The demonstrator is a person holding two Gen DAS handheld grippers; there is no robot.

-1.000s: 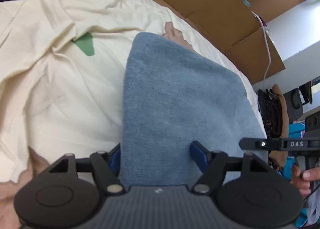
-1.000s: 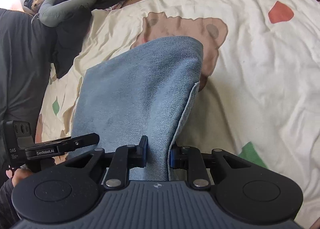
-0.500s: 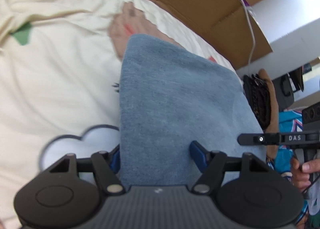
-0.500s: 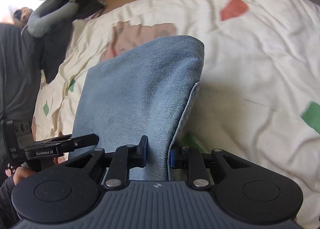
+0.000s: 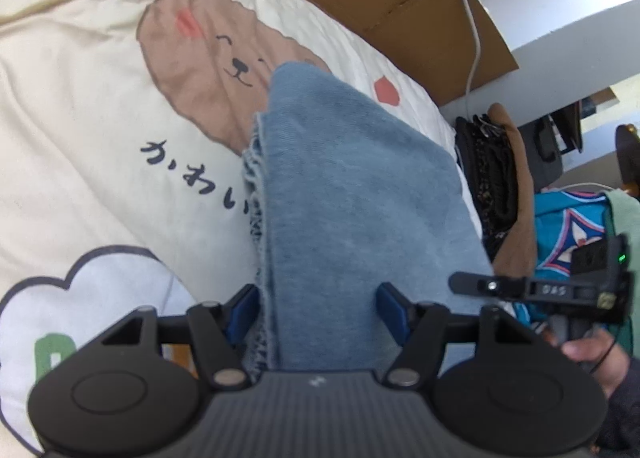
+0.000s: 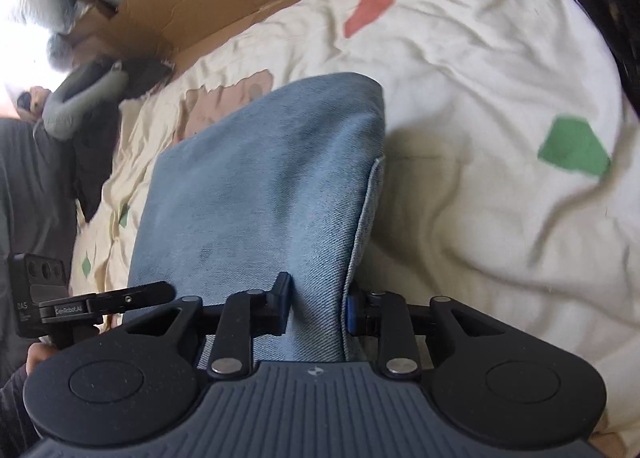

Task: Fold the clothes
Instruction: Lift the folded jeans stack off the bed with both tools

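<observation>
Covering both grippers' fingers [image 5: 242, 312], jeans [image 5: 352, 194] hide contact.

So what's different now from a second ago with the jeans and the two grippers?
Both grippers carried the jeans across the bedsheet, so the bear print now lies beneath them. The right gripper jaws have just been opening, denim between them. The left gripper holds as before.

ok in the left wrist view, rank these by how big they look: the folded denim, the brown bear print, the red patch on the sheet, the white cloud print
1. folded denim, though it lies nearest the camera
2. brown bear print
3. white cloud print, partly hidden by the left gripper, so its rank against the bear is unsure
4. red patch, clearly smallest
</observation>
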